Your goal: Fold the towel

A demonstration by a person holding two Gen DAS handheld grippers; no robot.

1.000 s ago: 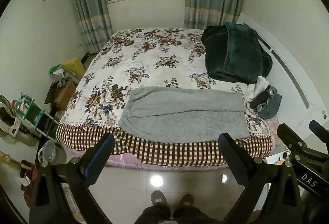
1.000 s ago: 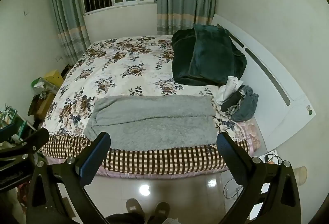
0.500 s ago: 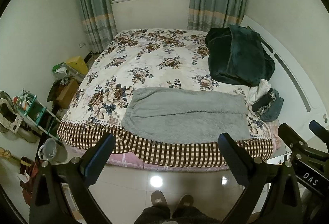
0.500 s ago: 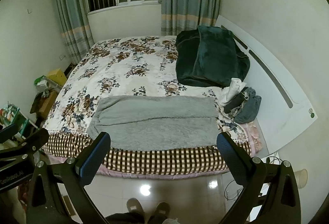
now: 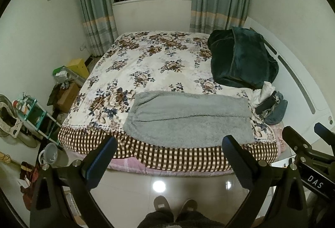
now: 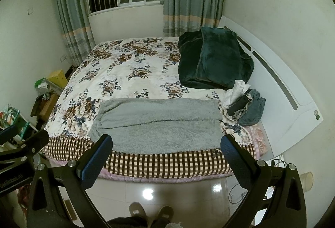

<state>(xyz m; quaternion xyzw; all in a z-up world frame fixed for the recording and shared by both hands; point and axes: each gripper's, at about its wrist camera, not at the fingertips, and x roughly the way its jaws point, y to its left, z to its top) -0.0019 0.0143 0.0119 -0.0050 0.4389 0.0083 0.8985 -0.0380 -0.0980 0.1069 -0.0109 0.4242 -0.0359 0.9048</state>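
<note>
A grey fluffy towel (image 5: 188, 119) (image 6: 159, 123) lies spread on the near edge of the floral bed (image 5: 150, 64) (image 6: 125, 64), with one lengthwise fold line across it. My left gripper (image 5: 168, 143) hangs open in the air short of the bed, nothing between its fingers. My right gripper (image 6: 166, 142) is likewise open and empty, held above the floor in front of the towel. Each gripper also shows at the edge of the other's view. A person's slippered feet (image 5: 174, 205) stand on the tiled floor below.
A dark green blanket (image 5: 240, 60) (image 6: 211, 60) is heaped at the bed's right, with a small pile of clothes (image 5: 268, 106) (image 6: 245, 104) by the white headboard (image 6: 278, 90). Boxes, a teal rack (image 5: 35, 115) and a bucket (image 5: 51, 154) crowd the floor at left.
Both views have tilted up slightly: the bed and towel sit lower in frame and more window shows. Both grippers stay open and the towel has not moved.
</note>
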